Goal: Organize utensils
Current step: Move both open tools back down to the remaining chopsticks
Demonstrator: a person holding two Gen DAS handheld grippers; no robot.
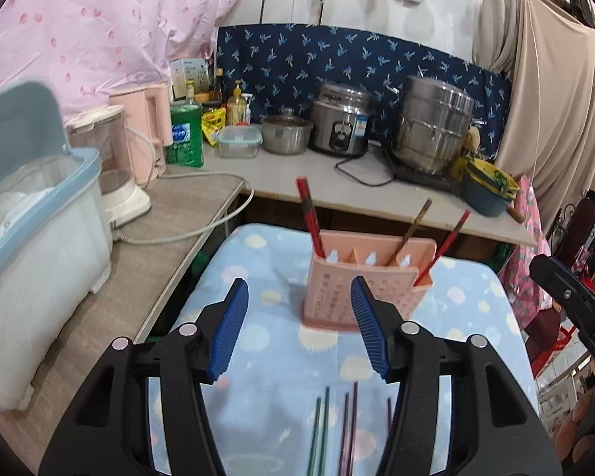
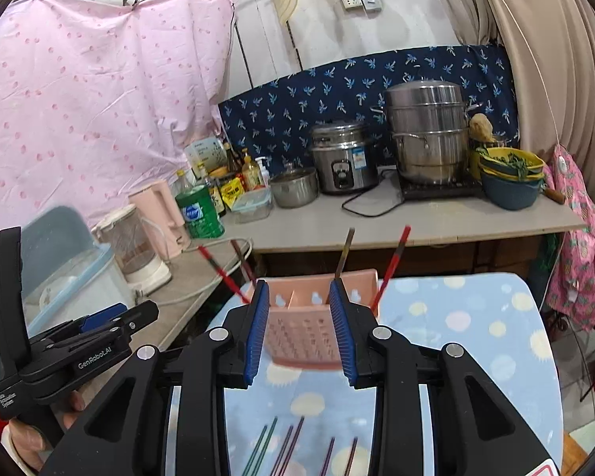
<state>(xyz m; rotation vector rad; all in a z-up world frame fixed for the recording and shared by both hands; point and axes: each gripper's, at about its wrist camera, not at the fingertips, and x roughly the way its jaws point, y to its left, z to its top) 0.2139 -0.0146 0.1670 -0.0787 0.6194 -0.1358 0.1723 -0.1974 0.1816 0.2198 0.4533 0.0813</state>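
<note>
A: Nearest stuff first?
B: Loose chopsticks (image 1: 329,432) lie flat on the dotted blue cloth (image 1: 468,317) at the near edge: a green pair on the left, purple ones to the right of it. Same ones seen from the right wrist (image 2: 285,444).
A: Grippers?
B: Left gripper (image 1: 299,329) has its jaws parted about halfway, nothing between the blue pads. Right gripper (image 2: 299,331) is parted narrower, also empty. Both hang above the cloth, apart from the chopsticks. Left one also shows at the left edge of the right view (image 2: 111,317), hand under it.
A: Holder?
B: Pink utensil holder (image 1: 361,277) stands upright further back on the cloth, with divided slots. Red chopsticks (image 1: 309,214) lean in the left slot, a brown one (image 1: 414,226) and a red one (image 1: 448,242) are toward the right end. Exact slot for those, can't tell.
A: Far side?
B: Counter (image 1: 297,174) holds a rice cooker (image 1: 343,123) and a steel steamer pot (image 1: 434,127). Dish box (image 1: 39,238) is on the left.
</note>
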